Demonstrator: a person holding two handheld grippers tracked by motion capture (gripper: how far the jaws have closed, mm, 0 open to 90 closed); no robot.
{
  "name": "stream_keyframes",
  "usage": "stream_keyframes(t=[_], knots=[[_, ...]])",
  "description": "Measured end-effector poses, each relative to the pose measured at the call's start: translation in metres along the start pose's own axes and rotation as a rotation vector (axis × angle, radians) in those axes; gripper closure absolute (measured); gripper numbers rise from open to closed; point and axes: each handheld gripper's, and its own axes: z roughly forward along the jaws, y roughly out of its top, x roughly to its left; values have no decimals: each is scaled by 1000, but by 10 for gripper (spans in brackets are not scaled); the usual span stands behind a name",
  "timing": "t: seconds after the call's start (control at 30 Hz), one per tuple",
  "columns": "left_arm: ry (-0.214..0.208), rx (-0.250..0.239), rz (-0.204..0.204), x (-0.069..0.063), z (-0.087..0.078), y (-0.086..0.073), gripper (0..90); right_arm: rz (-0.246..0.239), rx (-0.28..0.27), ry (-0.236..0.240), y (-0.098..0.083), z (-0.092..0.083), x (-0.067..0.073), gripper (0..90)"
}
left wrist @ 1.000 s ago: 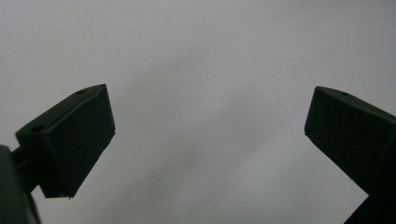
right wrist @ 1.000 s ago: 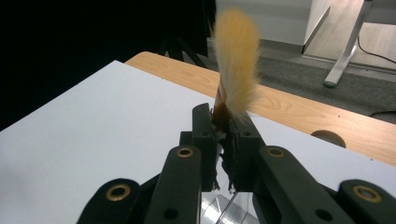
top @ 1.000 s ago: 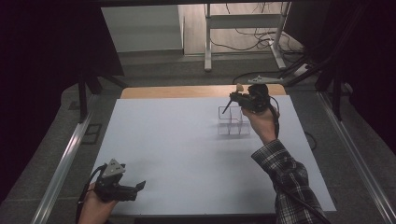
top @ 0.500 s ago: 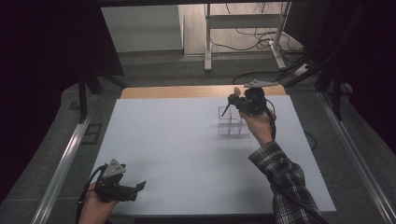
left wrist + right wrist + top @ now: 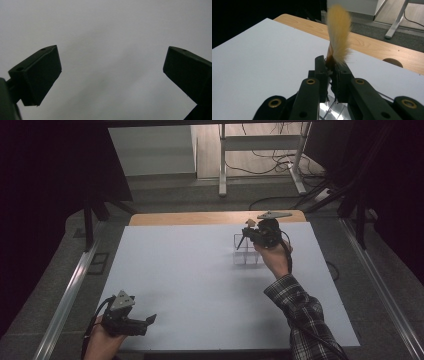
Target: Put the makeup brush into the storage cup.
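Two grippers: right gripper [image 5: 250, 231] clamps a brush [image 5: 338, 37] above a clear compartmented box [image 5: 247, 255]; left gripper [image 5: 142, 322] gapes empty.

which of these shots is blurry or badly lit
Right gripper view: the brush bristles above the right tool are soft with blur. Left gripper view: dim, shadow streaks across the white sheet. High view: dark surroundings, evenly lit table.

The high view looks forward and down on the white table [image 5: 200, 285] from above the person's side. The left gripper view sits very near the table surface [image 5: 107, 37], facing down at it. The right gripper view looks low across the table [image 5: 262, 57] to its wooden far edge [image 5: 372, 47]. All 3 views share the white table.
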Motion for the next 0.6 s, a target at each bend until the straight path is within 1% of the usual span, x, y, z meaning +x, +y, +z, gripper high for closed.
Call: stream_keyframes(t=[0.27, 0.43, 0.47, 0.5, 0.57, 0.6], knots=[[1, 2, 3, 0, 0, 0, 23, -1, 24, 0, -8, 7, 1, 833], [0, 4, 4, 0, 0, 0, 24, -14, 34, -5, -12, 10, 3, 827], [0, 4, 5, 0, 0, 0, 24, -20, 32, -12, -12, 9, 4, 783], [0, 4, 4, -1, 0, 0, 24, -31, 20, -25, -11, 9, 4, 648], [0, 5, 4, 0, 0, 0, 24, -41, 21, -30, -8, 10, 3, 390], [0, 6, 5, -1, 0, 0, 24, -41, 25, -33, -6, 10, 3, 319]])
